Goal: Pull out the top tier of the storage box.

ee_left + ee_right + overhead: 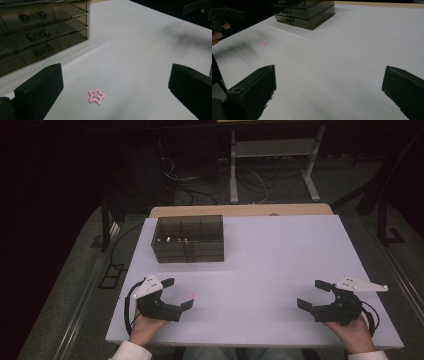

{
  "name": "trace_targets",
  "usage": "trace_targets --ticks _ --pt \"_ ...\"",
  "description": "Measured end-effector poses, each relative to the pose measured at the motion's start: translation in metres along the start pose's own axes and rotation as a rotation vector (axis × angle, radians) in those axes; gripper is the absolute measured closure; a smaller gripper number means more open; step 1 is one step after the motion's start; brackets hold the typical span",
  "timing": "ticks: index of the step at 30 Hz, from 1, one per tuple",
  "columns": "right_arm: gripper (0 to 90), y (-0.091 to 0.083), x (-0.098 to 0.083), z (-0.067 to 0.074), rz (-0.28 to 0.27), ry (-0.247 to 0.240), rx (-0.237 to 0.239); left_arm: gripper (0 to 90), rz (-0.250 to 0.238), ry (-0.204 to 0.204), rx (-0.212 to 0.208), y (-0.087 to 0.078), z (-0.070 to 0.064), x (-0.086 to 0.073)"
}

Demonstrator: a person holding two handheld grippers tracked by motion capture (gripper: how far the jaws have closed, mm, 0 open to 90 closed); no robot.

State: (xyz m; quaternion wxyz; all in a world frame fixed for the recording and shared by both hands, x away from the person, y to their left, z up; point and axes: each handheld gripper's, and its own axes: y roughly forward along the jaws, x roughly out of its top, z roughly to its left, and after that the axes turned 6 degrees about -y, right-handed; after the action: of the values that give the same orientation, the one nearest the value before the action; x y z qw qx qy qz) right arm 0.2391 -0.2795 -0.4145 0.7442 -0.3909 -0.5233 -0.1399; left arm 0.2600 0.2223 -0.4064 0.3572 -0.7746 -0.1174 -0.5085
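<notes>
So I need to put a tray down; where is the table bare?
The white table is bare from the smoked clear drawer box rightward, down to the right tongs. Tighter near the left tongs, where the small pink star clip lies.

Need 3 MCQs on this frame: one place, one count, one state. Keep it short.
1. Where does the pink star clip lie?
A. On the table before the left tongs
B. In a drawer
C. On top of the organizer

2. How many drawers are stacked in the smoky drawer organizer?
A. One
B. Three
C. Five

3. How do the right tongs stand?
A. Shut on the clip
B. Shut, nothing held
C. Open, nothing held

Answers: 1 A, it lies flat on the white table between the open jaws; 2 B, three handles show, one above another; 3 C, jaws wide apart over bare table.
</notes>
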Motion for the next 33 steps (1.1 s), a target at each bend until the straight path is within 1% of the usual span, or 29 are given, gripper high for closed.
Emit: trace_targets --ticks 3,7,22,28,29,30,33 --pt "0.0 0.001 0.0 0.001 0.01 -0.006 0.005 0.0 0.002 0.002 0.003 0.0 0.0 0.0" --pt "0.0 0.001 0.0 0.001 0.007 -0.011 0.006 0.0 -0.002 -0.003 -0.005 0.0 0.001 0.0" --pt "0.0 0.003 0.0 0.002 0.017 -0.017 0.01 0.0 0.004 -0.015 -0.005 0.0 0.003 0.003" --pt "0.0 0.003 0.0 0.003 0.018 -0.017 0.01 0.0 0.012 -0.017 0.003 -0.002 0.004 0.006" --pt "0.0 0.003 0.0 0.002 0.019 -0.017 0.009 0.0 0.015 -0.019 0.013 -0.002 0.003 0.008" --pt "0.0 0.004 -0.001 0.002 0.019 -0.016 0.008 0.0 0.015 -0.019 0.013 -0.002 0.003 0.008" --pt "0.0 0.003 -0.001 0.002 0.02 -0.017 0.005 0.0 0.01 -0.05 0.017 -0.002 0.004 0.013"
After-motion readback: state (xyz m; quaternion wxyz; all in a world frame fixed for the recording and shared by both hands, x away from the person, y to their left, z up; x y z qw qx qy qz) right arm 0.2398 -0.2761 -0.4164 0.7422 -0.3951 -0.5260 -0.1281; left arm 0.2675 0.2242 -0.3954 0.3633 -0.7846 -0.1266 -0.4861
